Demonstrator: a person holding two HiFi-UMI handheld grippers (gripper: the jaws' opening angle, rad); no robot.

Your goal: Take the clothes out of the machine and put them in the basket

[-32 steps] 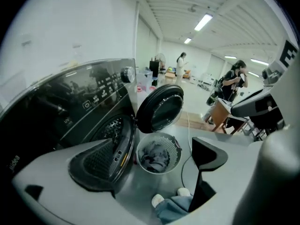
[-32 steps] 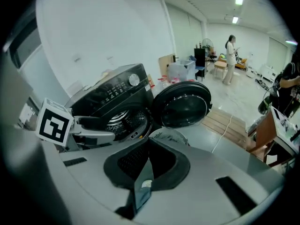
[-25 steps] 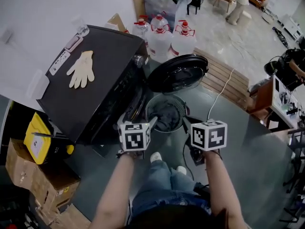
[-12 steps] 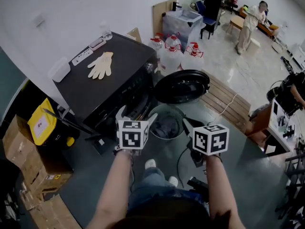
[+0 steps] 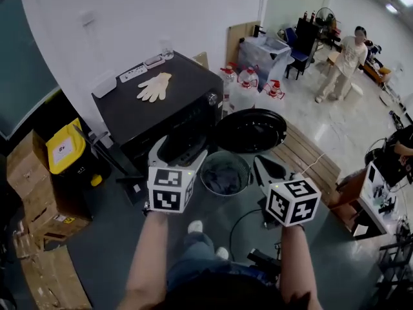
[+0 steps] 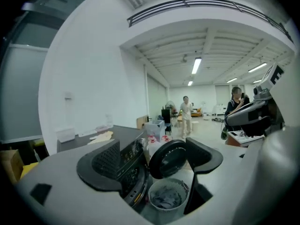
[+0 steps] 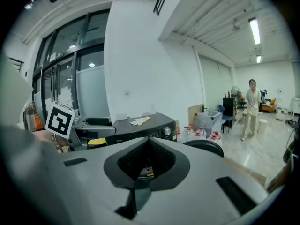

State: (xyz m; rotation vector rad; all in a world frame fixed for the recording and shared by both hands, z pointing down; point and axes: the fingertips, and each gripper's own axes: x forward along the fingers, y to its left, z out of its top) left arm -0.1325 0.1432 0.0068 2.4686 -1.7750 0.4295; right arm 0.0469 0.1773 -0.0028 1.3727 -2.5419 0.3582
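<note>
The black washing machine (image 5: 169,112) stands with its round door (image 5: 250,130) swung open. In front of it sits the round mesh basket (image 5: 224,172) with dark clothes (image 5: 222,181) inside. My left gripper (image 5: 177,154) hangs near the machine's front, left of the basket, open with nothing between its jaws, which have just been closing a little. In the left gripper view the basket (image 6: 167,198) and door (image 6: 169,157) show between the fingers (image 6: 101,165). My right gripper (image 5: 268,168) is right of the basket, shut and empty. The right gripper (image 7: 147,161) points at the machine (image 7: 154,125).
A cream glove (image 5: 155,86) lies on the machine's top. Water jugs (image 5: 251,82) stand behind the door, a wooden pallet (image 5: 310,160) to the right. A yellow case (image 5: 64,152) and cardboard boxes (image 5: 32,192) sit at the left. A cable (image 5: 242,221) crosses the floor. A person (image 5: 345,57) stands far off.
Both grippers have risen up and away from the basket. The head view has lifted, so more of the room shows. The left jaws stand slightly narrower.
</note>
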